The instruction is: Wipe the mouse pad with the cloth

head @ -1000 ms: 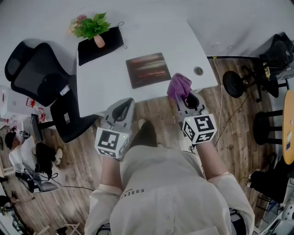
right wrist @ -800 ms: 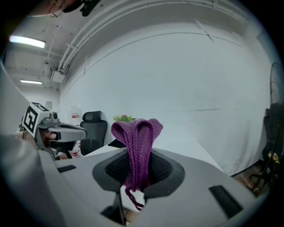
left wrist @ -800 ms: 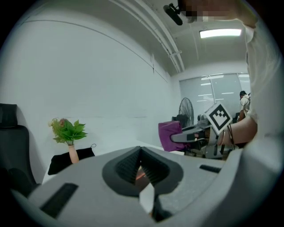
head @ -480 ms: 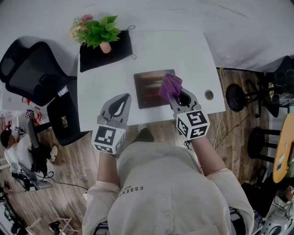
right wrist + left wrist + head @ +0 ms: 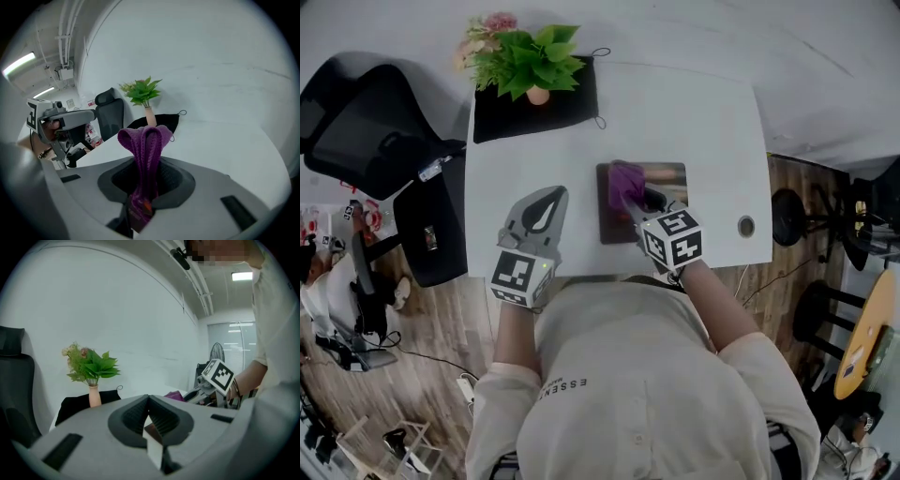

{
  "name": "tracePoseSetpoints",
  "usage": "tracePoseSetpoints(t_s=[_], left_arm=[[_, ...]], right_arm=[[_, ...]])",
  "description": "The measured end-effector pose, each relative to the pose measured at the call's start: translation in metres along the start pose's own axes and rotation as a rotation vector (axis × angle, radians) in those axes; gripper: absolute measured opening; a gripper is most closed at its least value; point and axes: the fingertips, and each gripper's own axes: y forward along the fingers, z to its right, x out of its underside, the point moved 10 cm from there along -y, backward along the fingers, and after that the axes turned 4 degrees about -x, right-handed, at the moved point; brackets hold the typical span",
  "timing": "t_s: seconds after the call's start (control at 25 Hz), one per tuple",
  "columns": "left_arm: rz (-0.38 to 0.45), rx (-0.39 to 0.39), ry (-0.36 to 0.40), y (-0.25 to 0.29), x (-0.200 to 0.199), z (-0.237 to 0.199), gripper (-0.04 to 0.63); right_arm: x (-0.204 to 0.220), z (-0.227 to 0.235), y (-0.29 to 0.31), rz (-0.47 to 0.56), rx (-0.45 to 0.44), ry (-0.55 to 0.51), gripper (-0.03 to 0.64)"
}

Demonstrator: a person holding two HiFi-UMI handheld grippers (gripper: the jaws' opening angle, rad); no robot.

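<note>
The right gripper has its jaws clamped on the purple cloth, which bunches into a folded loop sticking out past the jaw tips. In the head view the cloth sits over the left part of the mouse pad. The pad is a dark rectangle with reddish streaks, lying on the white table near its front edge (whether the cloth actually touches the pad cannot be made out). That gripper's marker cube is over the pad's near edge, and the person's forearm reaches back from it.

The left gripper is held over the table just to the left of the pad, apart from it. Its jaws are pressed together with nothing between them, and its own view shows the ribbed inner faces meeting in a line.

At the table's far left corner a black mat carries a small pink vase with a leafy green plant and a few pale flowers. A round hole is set in the tabletop near the right edge, well apart from the pad. A black office chair stands to the left of the table on the wooden floor.
</note>
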Motion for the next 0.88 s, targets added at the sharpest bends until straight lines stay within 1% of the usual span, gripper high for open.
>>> tracePoseSetpoints(t_s=[0.12, 0.28, 0.44, 0.6, 0.76, 0.88], left_arm=[[-0.003, -0.029, -0.001, 0.002, 0.003, -0.010, 0.002], [0.013, -0.052, 0.015, 0.001, 0.001, -0.010, 0.002], [-0.013, -0.082, 0.023, 0.003, 0.001, -0.004, 0.002], [-0.042, -0.126, -0.004, 0.006, 0.004, 0.002, 0.002], [-0.064, -0.146, -0.013, 0.014, 0.010, 0.005, 0.002], [-0.082, -0.152, -0.022, 0.020, 0.012, 0.008, 0.002]], right_arm=[[-0.001, 0.005, 0.026, -0.066, -0.043, 0.015, 0.091], [0.003, 0.009, 0.054, -0.155, -0.112, 0.043, 0.092], [0.009, 0.015, 0.076, -0.228, -0.173, 0.070, 0.092], [0.011, 0.021, 0.092, -0.266, -0.217, 0.094, 0.092], [0.014, 0.032, 0.100, -0.292, -0.234, 0.102, 0.092], [0.018, 0.042, 0.103, -0.298, -0.240, 0.144, 0.092]])
